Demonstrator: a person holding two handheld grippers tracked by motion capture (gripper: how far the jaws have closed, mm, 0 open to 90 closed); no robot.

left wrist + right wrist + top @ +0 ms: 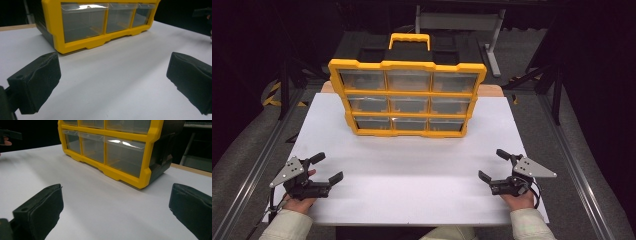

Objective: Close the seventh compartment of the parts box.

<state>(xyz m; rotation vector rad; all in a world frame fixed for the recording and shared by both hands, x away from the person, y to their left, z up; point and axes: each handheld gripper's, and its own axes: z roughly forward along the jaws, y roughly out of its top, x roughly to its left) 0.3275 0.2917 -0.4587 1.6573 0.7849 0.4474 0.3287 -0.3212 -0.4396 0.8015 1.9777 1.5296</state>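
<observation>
Upper centre of the high view: organiser case [407, 95], yellow frame, black body, yellow carry handle [410, 39] on top.
Case position: upright on the white table [412, 185], front facing the person, toward the far edge.
Drawers: clear, three rows of three; contents cannot be told.
Left gripper [327, 167]: lower left of the high view, held in a hand [298, 202], jaws spread wide, nothing between them.
Right gripper [494, 165]: lower right, held in a hand [518, 200], jaws likewise apart and empty.
Spacing: both grippers near the table's near edge, well apart from the case.
Left gripper view: case's bottom drawer row at upper centre, bare tabletop between the jaws.
Right gripper view: case's right front corner at upper centre.
</observation>
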